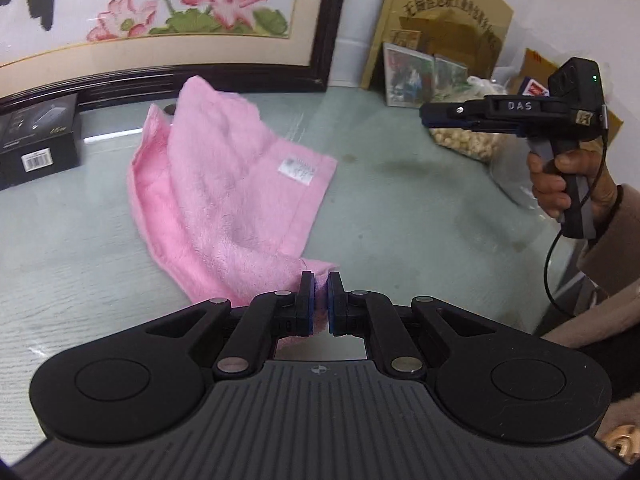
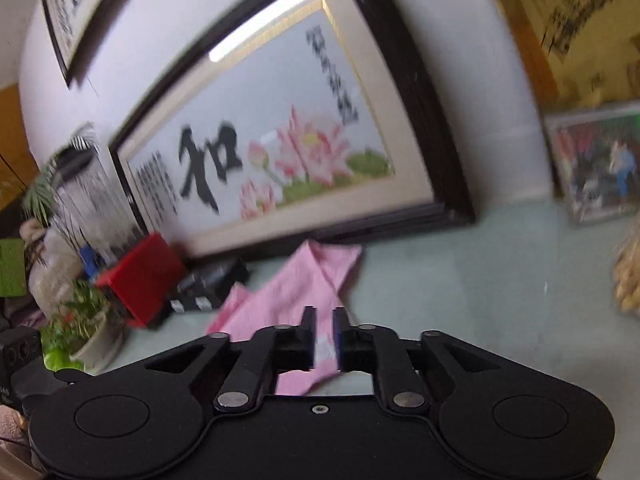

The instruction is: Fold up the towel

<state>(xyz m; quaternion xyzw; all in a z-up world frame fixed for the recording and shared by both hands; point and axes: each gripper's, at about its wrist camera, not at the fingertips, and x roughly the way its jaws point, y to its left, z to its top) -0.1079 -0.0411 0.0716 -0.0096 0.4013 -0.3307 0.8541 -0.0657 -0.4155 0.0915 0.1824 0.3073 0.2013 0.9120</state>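
Note:
A pink towel (image 1: 228, 184) lies loosely folded on the pale green glass tabletop (image 1: 400, 208), a white label on its right corner. My left gripper (image 1: 321, 280) is shut on the towel's near corner. In the left wrist view my right gripper (image 1: 424, 114) is held in the air at the right, well away from the towel, and holds nothing. In the right wrist view the towel (image 2: 296, 284) lies beyond my right gripper (image 2: 324, 314), whose fingers stand a narrow gap apart with nothing between them.
A large framed lotus picture (image 1: 160, 20) leans on the wall behind the towel. A black box (image 1: 36, 140) sits at left. A bag of nuts (image 1: 468, 140), small pictures and cardboard stand at right. A red box (image 2: 136, 276) and potted plants (image 2: 76, 320) are further left.

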